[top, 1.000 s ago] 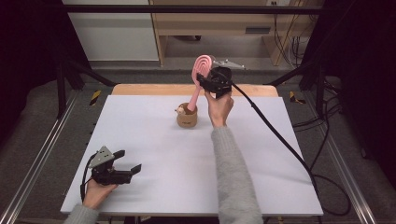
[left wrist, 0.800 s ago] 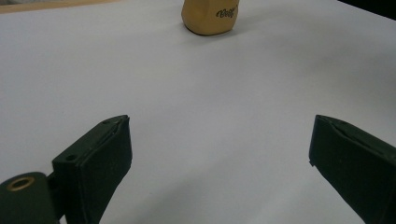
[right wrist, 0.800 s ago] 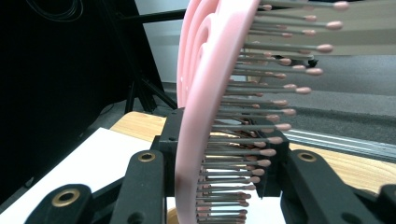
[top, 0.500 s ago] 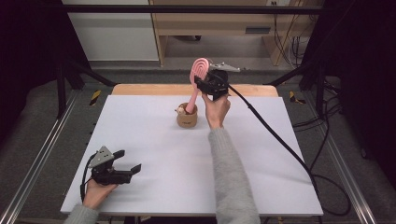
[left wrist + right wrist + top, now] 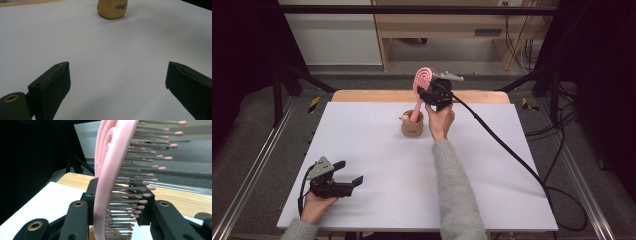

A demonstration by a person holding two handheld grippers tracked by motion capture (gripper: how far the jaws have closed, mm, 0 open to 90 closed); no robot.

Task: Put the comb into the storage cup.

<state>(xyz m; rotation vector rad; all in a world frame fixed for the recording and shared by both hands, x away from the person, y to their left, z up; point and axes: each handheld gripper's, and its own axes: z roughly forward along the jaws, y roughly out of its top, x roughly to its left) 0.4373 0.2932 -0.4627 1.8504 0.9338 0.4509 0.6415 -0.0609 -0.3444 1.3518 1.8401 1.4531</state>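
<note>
My right gripper point(image 5: 428, 94) was clamped on a pink hairbrush point(image 5: 422, 80), its jaws pressed against the brush's head from either side. In the right gripper view the brush point(image 5: 110, 170) stood on edge between my two black jaws, its curved pink back to the left and its rows of pink-tipped bristles pointing right. I held it up over the far middle of the white table point(image 5: 377, 150), the head uppermost and the handle slanting down into a small tan cup point(image 5: 412, 126). Whether the handle's end touched the cup's bottom I could not tell. A small pale thing sat at the cup's left rim, too small to make out. My right hand point(image 5: 441, 119) gripped the tool from below, just beside the cup, and the black cable point(image 5: 502, 142) trailed away over the table's right edge.

My left gripper point(image 5: 343, 181) rested low near the table's front left corner, well apart from the cup, in my left hand point(image 5: 314, 207). Its jaws stood wide apart with nothing but bare white tabletop point(image 5: 107, 62) between them. In the left gripper view the cup point(image 5: 113, 9) stood far ahead, with dark lettering on its side.
</note>
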